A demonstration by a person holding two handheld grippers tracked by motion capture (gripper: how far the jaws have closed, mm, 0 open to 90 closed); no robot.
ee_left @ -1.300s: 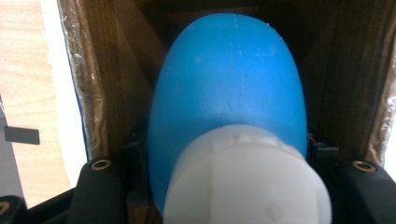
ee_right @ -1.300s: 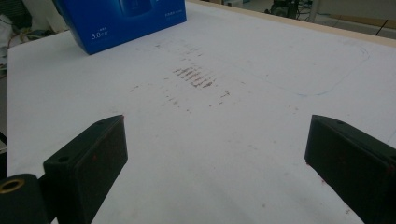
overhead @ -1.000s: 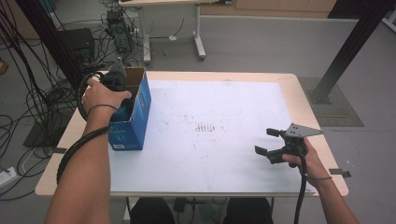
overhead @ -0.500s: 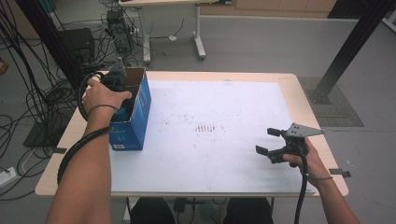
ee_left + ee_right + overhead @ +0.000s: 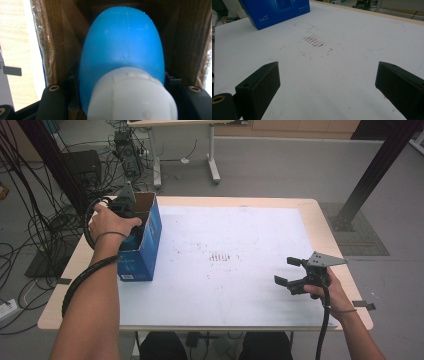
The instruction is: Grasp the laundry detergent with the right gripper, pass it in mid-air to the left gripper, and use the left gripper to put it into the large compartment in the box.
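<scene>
While the person's left forearm stretched up the left side of the table (image 5: 280, 317), the left hand (image 5: 111, 224) curled over the left gripper (image 5: 131, 218) and pointed it down into the open top of a blue carton (image 5: 142, 251) standing upright near the table's left edge. Seen along that gripper's own jaws, the two black jaws were pressed against the sides of a blue bottle (image 5: 125, 42) with a white cap (image 5: 132, 96), pinching it just above the cap; the bottle sat inside the carton's brown cardboard walls, its rounded base pointing deeper in. Across the middle of the white table cover lay a small patch of reddish-brown streaks (image 5: 220, 257). At the right, the right hand (image 5: 327, 287) rested low near the front right corner, wrist bent, holding the right gripper (image 5: 289, 272) roughly level and aimed leftward across the table. Its jaws stood spread wide with nothing between them, hovering just over the white surface, well apart from the carton. Counted across the scene: one carton, one bottle, two grippers, one in each hand, each trailing one black cable.
</scene>
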